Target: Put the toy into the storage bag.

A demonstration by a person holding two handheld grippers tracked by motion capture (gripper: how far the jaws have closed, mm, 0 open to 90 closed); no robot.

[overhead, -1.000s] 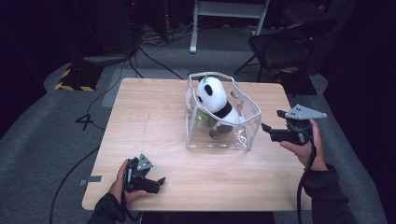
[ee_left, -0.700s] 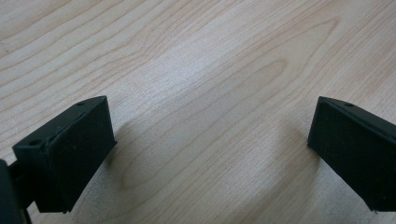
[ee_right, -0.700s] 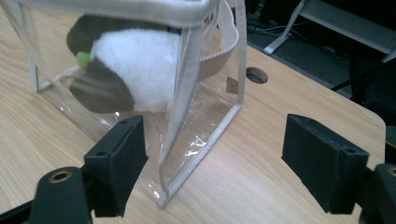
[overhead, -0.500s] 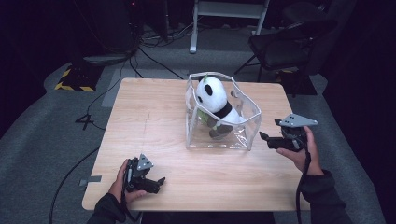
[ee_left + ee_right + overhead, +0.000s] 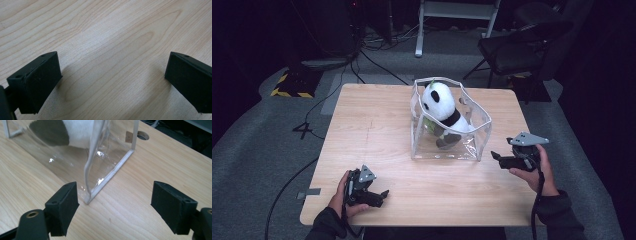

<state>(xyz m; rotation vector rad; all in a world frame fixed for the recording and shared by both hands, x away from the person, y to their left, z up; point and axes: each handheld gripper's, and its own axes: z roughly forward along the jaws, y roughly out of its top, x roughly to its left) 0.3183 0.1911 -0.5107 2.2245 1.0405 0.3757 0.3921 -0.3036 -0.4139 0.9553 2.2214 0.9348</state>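
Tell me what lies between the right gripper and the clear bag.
Nothing: in the right gripper view, bare table separates the open right gripper from the clear bag.

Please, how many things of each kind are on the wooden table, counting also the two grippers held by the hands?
Black-and-white plush panda toy: 1
Clear plastic bag with white edging: 1
Black two-jaw grippers, left gripper and right gripper, both open: 2
Total: 4
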